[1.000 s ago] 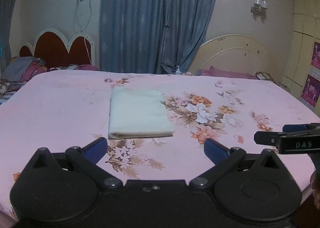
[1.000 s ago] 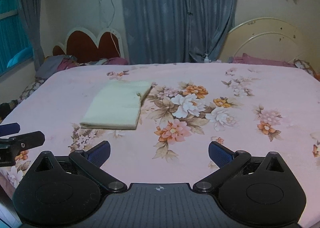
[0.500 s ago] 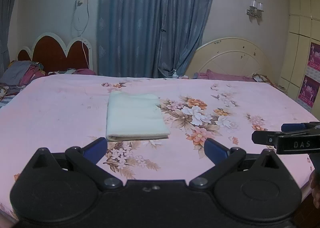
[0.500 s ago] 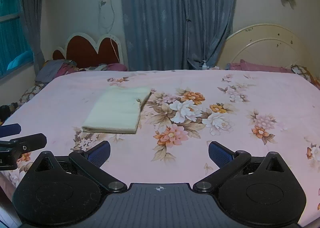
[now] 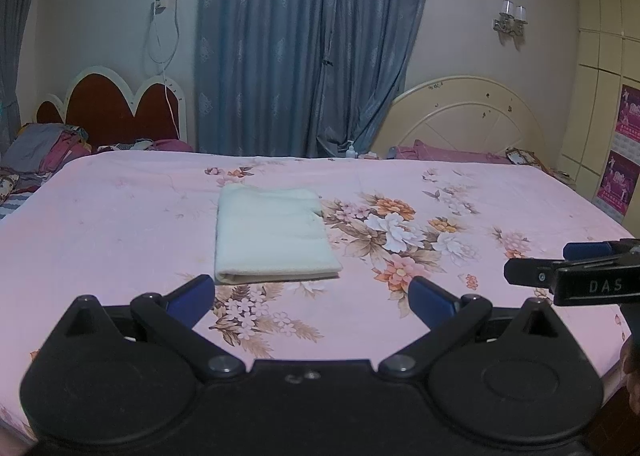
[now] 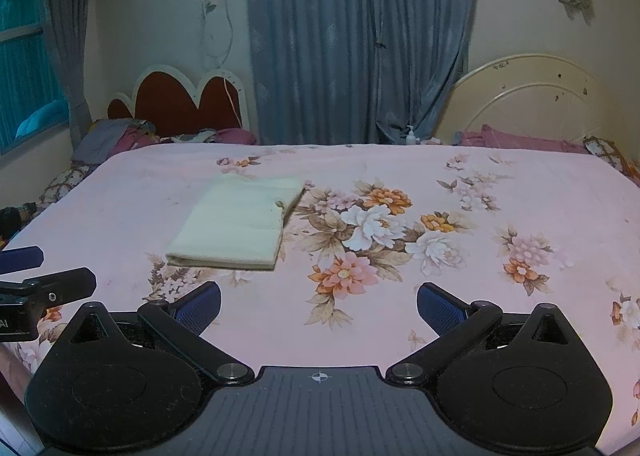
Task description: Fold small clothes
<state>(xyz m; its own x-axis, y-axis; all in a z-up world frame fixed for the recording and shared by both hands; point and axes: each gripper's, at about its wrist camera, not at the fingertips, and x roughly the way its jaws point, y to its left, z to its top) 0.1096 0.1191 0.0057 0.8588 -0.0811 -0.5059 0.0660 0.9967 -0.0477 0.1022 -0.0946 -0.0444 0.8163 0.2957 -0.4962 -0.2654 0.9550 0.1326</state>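
Left gripper (image 5: 311, 298): nearest, low over the near edge of the bed; blue-padded fingers (image 5: 191, 294) spread wide, holding nothing.
Right gripper (image 6: 319, 302): same posture, fingers apart and empty; seen from the left wrist view at the right edge, side-on.
Writing: "DAS" in pale letters on the side of the right gripper; on the left gripper's side only the letters "AI" show at the frame edge.
Bed sheet (image 5: 120, 224): pink, large floral print right of centre; bare between both grippers and the cloth.
Folded cloth (image 5: 272, 234): pale cream, a neat rectangle lying flat on the sheet, ahead of the left gripper, left-forward of the right one; apart from both.
Far edge: small pump bottle (image 5: 351, 149) beyond the bed, before the blue curtain (image 5: 308, 44).
Back left: red scalloped headboard (image 5: 116, 108), heap of clothes (image 5: 44, 148) beside it.
Back right: cream arched headboard (image 5: 468, 116); wall lamp (image 5: 510, 18) above; pink posters (image 5: 622, 148) on the wardrobe, text unreadable.
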